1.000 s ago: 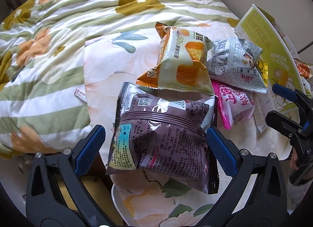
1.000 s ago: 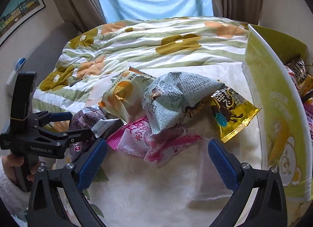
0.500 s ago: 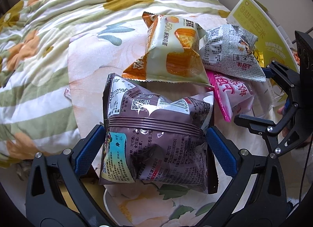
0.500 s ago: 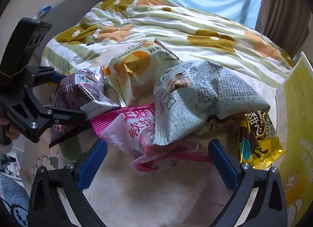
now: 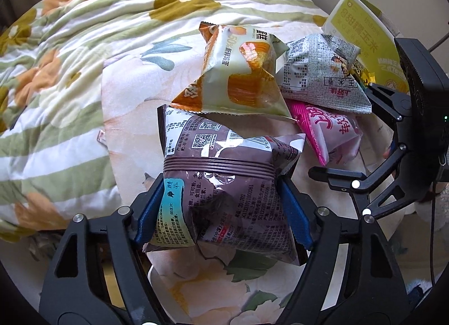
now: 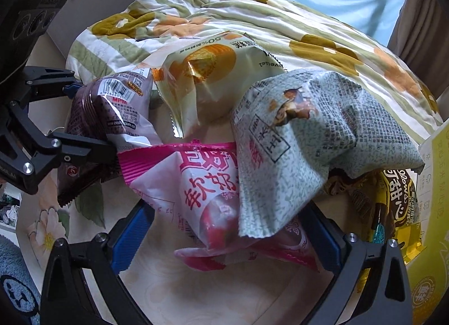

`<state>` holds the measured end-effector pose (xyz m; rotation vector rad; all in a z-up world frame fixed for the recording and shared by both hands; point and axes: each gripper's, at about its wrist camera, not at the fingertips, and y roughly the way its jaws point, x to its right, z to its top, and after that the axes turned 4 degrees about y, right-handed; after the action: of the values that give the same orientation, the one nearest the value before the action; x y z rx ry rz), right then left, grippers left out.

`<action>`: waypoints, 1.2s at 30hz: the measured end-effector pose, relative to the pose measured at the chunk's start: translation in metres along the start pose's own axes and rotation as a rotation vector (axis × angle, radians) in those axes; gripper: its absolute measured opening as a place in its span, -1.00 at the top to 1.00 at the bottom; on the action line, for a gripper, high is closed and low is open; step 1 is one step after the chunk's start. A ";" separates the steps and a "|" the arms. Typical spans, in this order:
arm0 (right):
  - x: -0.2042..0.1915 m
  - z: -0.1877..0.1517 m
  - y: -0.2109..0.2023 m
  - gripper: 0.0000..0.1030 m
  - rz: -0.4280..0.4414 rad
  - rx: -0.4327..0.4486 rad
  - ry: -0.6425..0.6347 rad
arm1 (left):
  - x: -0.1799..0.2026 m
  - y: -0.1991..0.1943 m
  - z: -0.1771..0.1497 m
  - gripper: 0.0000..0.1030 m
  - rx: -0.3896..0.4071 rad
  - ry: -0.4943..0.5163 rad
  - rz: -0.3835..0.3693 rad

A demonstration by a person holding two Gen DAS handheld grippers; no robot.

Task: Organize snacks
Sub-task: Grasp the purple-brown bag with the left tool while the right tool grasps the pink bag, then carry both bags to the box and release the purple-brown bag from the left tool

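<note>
Two grippers closing — left gripper [image 5: 221, 212] pressed onto brown packet [image 5: 224, 184]; right gripper [image 6: 224, 238] wide around pink packet [image 6: 213, 198], at left's three o'clock.

The bed [image 5: 70, 78] carries a floral quilt; a pale cloth [image 5: 132, 106] lies on it, with snack packets [image 5: 244, 72] on top.

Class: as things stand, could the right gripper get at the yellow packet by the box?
Probably not directly. The yellow packet lies partly under the grey newspaper-print packet, outside the right gripper, whose closing fingers straddle the pink packet.
</note>
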<state>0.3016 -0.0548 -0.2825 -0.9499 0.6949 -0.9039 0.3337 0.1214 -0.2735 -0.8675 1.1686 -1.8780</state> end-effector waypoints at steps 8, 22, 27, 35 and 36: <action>-0.007 -0.007 -0.003 -0.19 -0.023 0.001 0.027 | 0.001 -0.011 -0.010 -0.42 0.010 -0.021 0.024; -0.025 -0.033 -0.048 -0.02 -0.004 0.051 0.128 | 0.019 -0.055 -0.032 -0.42 0.043 -0.071 0.046; -0.028 -0.042 -0.087 -0.01 -0.006 0.087 0.167 | 0.036 -0.085 -0.028 -0.42 0.090 -0.065 0.057; 0.002 -0.053 -0.178 0.00 -0.076 0.214 0.251 | 0.088 -0.128 0.018 -0.42 0.203 -0.017 0.068; 0.009 -0.054 -0.188 0.00 -0.087 0.226 0.261 | 0.097 -0.130 0.028 -0.42 0.218 -0.013 0.065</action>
<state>0.1986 -0.1373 -0.1376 -0.6705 0.7579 -1.1708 0.2783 0.0669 -0.1284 -0.7118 0.9512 -1.9013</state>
